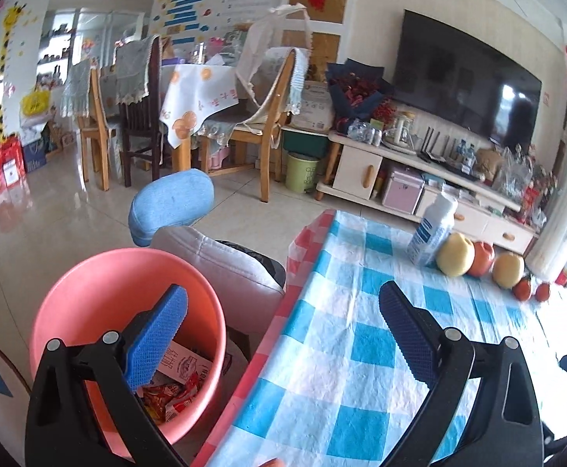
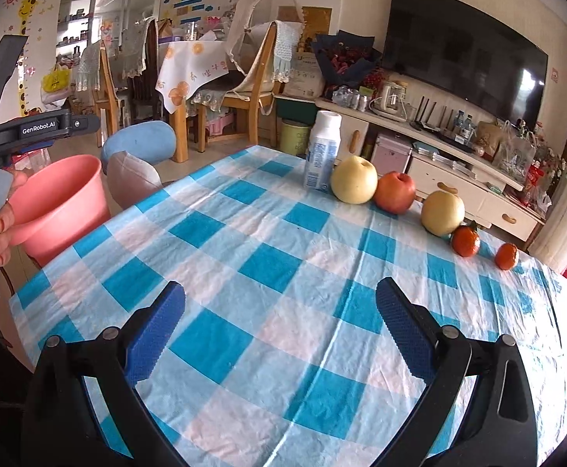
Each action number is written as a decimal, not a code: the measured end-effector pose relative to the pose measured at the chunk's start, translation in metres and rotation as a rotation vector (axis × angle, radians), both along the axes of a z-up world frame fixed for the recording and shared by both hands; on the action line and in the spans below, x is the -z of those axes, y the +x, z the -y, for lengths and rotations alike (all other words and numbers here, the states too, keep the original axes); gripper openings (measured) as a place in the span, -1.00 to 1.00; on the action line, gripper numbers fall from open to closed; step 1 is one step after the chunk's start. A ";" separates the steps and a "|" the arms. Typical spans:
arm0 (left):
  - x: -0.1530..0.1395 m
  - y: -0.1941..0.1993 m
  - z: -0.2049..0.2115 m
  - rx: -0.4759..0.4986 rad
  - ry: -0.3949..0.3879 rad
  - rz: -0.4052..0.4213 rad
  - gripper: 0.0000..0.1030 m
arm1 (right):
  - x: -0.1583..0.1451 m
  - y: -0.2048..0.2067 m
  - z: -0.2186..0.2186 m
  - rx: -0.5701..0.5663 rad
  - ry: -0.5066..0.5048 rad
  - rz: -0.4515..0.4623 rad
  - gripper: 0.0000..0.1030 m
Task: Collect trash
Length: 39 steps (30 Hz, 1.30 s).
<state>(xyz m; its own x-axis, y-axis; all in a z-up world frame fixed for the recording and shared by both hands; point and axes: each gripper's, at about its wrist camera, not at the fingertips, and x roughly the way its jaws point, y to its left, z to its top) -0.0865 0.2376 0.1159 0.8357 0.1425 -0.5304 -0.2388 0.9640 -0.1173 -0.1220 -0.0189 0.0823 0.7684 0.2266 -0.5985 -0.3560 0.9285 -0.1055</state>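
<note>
Our left gripper (image 1: 283,334) has its jaws wide open and holds nothing. One blue pad hangs over the pink bucket (image 1: 88,292), the other over the edge of the table (image 1: 322,350). Our right gripper (image 2: 281,330) is wide open too, with only the checked cloth between its pads.

The bucket sits just beside the table, lower than the top. Inside it we see trash (image 1: 178,385): crinkly red wrappers and a flat paper pack.

On the table, we think the only trash left is the white bottle (image 2: 322,151). It stands upright at the far side, touching a yellow pear (image 2: 354,180). Next in the row come a red apple (image 2: 395,192), another pear and two small oranges.

The bottle looks like thin plastic. If it is empty, it will be light and easy to tip over. Its sides look smooth, so it may slip. We would take it around the middle, with a soft squeeze, coming from the side away from the fruit.
</note>
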 end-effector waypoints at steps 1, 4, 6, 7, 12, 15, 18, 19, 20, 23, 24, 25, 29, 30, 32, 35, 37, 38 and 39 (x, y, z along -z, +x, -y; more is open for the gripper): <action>0.001 -0.001 0.006 0.010 0.011 -0.006 0.90 | 0.002 -0.002 0.006 0.011 0.004 -0.004 0.92; 0.005 -0.005 0.027 0.054 0.030 -0.019 0.90 | 0.003 -0.007 0.025 0.047 0.023 -0.012 0.92; 0.007 -0.010 0.044 0.085 0.052 -0.022 0.90 | 0.003 -0.010 0.037 0.067 0.043 -0.015 0.92; 0.008 -0.014 0.053 0.097 0.069 -0.019 0.90 | 0.003 -0.013 0.044 0.079 0.053 -0.015 0.92; 0.012 -0.031 0.096 0.187 0.117 -0.018 0.90 | 0.004 -0.024 0.077 0.147 0.064 0.006 0.92; 0.014 -0.045 0.121 0.237 0.112 -0.016 0.90 | 0.005 -0.032 0.097 0.188 0.060 0.018 0.92; 0.015 -0.058 0.144 0.284 0.091 -0.007 0.90 | 0.008 -0.043 0.116 0.225 0.048 0.034 0.92; 0.016 -0.061 0.151 0.298 0.085 -0.007 0.90 | 0.009 -0.047 0.122 0.236 0.041 0.039 0.92; 0.016 -0.064 0.158 0.314 0.079 -0.006 0.90 | 0.011 -0.051 0.128 0.247 0.034 0.043 0.92; 0.016 -0.074 0.179 0.357 0.054 -0.003 0.90 | 0.014 -0.063 0.144 0.284 0.015 0.052 0.92; 0.016 -0.078 0.187 0.373 0.047 -0.003 0.90 | 0.014 -0.067 0.149 0.297 0.010 0.059 0.92; 0.014 -0.081 0.194 0.385 0.041 -0.003 0.90 | 0.013 -0.071 0.153 0.308 0.008 0.066 0.92; 0.010 -0.096 0.215 0.412 0.017 0.009 0.90 | 0.010 -0.090 0.169 0.350 0.012 0.098 0.92; 0.009 -0.100 0.219 0.409 0.015 0.011 0.90 | 0.009 -0.095 0.172 0.363 0.008 0.112 0.92; 0.008 -0.105 0.225 0.383 0.022 0.004 0.90 | 0.006 -0.104 0.179 0.387 0.005 0.136 0.92; 0.009 -0.111 0.231 0.371 0.023 -0.015 0.90 | 0.002 -0.116 0.189 0.417 0.008 0.165 0.92; 0.010 -0.114 0.232 0.367 0.025 -0.025 0.90 | 0.000 -0.123 0.193 0.431 0.010 0.176 0.92; 0.010 -0.115 0.234 0.366 0.026 -0.029 0.90 | -0.001 -0.126 0.195 0.438 0.013 0.181 0.92; 0.010 -0.117 0.235 0.369 0.027 -0.032 0.90 | -0.002 -0.128 0.197 0.443 0.016 0.186 0.92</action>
